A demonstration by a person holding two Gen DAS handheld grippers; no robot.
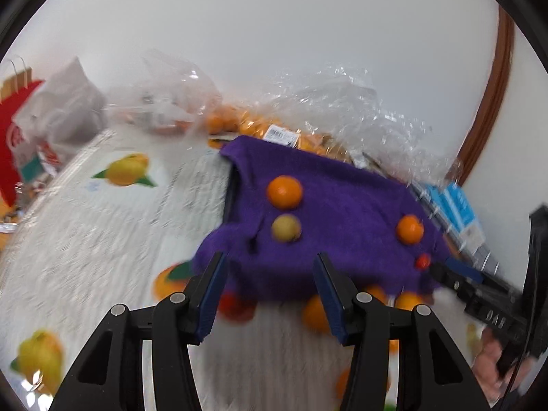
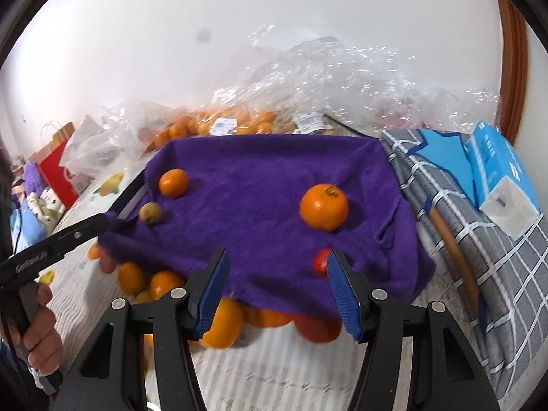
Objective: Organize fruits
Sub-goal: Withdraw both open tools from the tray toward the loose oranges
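A purple towel (image 2: pixel 260 185) covers a raised tray; it also shows in the left wrist view (image 1: pixel 342 212). On it lie an orange (image 2: pixel 324 207), a smaller orange (image 2: pixel 173 182), a yellow-green fruit (image 2: pixel 150 212) and a small red fruit (image 2: pixel 321 261). The left wrist view shows the same oranges (image 1: pixel 284 192) (image 1: pixel 410 228), the yellow-green fruit (image 1: pixel 286 228) and the red fruit (image 1: pixel 423 261). Several loose oranges (image 2: pixel 222 323) lie below the towel's front edge. My left gripper (image 1: pixel 270 291) is open and empty before the towel. My right gripper (image 2: pixel 277 287) is open and empty, next to the red fruit.
Clear plastic bags of oranges (image 2: pixel 219 123) lie behind the towel. A grey checked cloth (image 2: pixel 479 239) with a blue tissue box (image 2: pixel 496 167) is at the right. A fruit-print white cloth (image 1: pixel 102 222) covers the table. Red paper bag (image 2: pixel 56 164) far left.
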